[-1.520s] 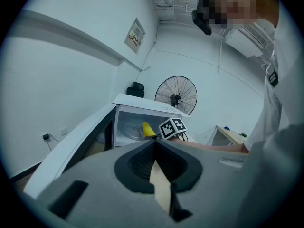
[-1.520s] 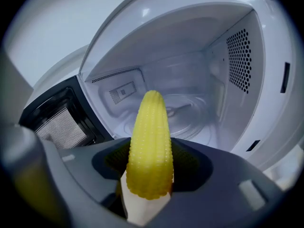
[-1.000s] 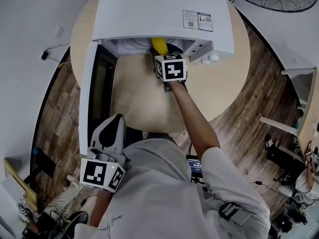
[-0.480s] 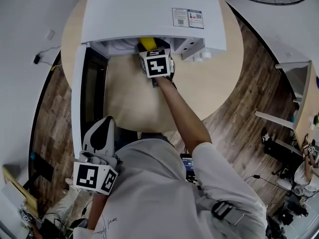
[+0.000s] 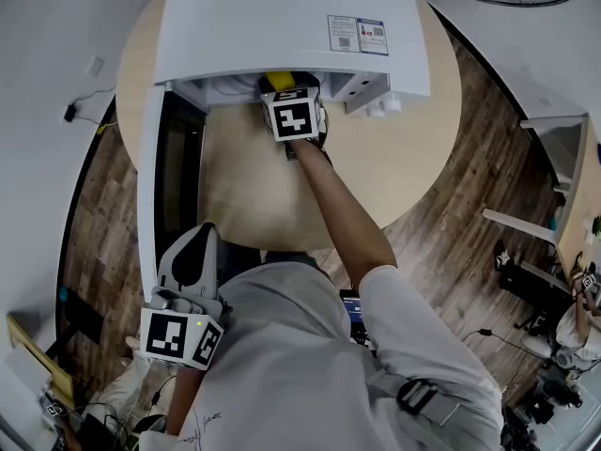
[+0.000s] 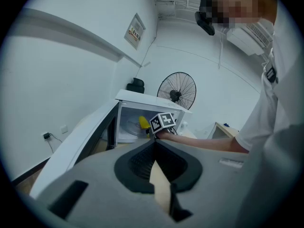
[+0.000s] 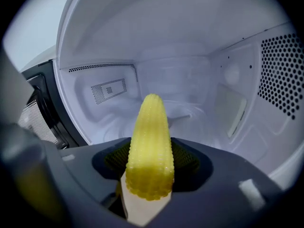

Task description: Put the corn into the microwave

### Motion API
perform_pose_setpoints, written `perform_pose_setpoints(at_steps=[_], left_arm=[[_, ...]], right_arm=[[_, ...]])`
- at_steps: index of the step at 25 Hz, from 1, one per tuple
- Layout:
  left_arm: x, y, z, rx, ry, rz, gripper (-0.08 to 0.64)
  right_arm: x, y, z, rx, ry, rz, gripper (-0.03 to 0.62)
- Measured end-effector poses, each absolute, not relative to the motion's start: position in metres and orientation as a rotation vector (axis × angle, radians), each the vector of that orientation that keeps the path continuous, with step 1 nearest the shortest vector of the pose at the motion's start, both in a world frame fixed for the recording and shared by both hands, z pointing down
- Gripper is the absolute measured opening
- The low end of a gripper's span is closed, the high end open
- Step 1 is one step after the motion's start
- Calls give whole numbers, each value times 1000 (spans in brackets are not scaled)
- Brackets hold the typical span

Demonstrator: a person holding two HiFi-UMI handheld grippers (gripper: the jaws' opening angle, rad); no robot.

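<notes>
Right claw (image 7: 149,159): clamped on the corn, one jaw on each side of it, reaching into the mouth of the microwave
Corn (image 7: 148,148): yellow cob gripped at its thick end between the right claw's jaws; its narrow tip points straight ahead of the claw into the oven, clear of the walls
Microwave (image 5: 282,17): white box on the table, its open front facing the person; the cavity surrounds the front of the right claw on all sides
Cavity floor (image 7: 111,122): below and ahead of the right claw; the corn is not resting on it
Perforated side wall (image 7: 281,77): to the right of the right claw, apart from it
Door (image 5: 150,191): swung wide open, to the left of the right claw and ahead of the left claw
Left claw (image 6: 155,161): jaws brought together at the tips with nothing between them, held low and back by the person's body, well behind the right claw
Table (image 5: 404,158): round, pale wood top, under the microwave and below the right claw's arm
Fan (image 6: 176,90): far ahead of the left claw, beyond the microwave
</notes>
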State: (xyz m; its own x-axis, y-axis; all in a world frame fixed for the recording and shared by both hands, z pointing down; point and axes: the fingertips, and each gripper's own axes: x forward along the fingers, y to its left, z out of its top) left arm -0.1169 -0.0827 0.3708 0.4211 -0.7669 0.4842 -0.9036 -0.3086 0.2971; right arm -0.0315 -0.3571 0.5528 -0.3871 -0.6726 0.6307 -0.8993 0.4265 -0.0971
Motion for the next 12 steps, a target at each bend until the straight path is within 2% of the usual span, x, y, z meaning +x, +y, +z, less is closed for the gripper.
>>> perform_pose_setpoints(at_steps=[12], left_arm=[[-120, -83, 371, 2148, -1418, 351, -12]], right_arm=[[-38, -366, 556, 1341, -2176, 560, 259]])
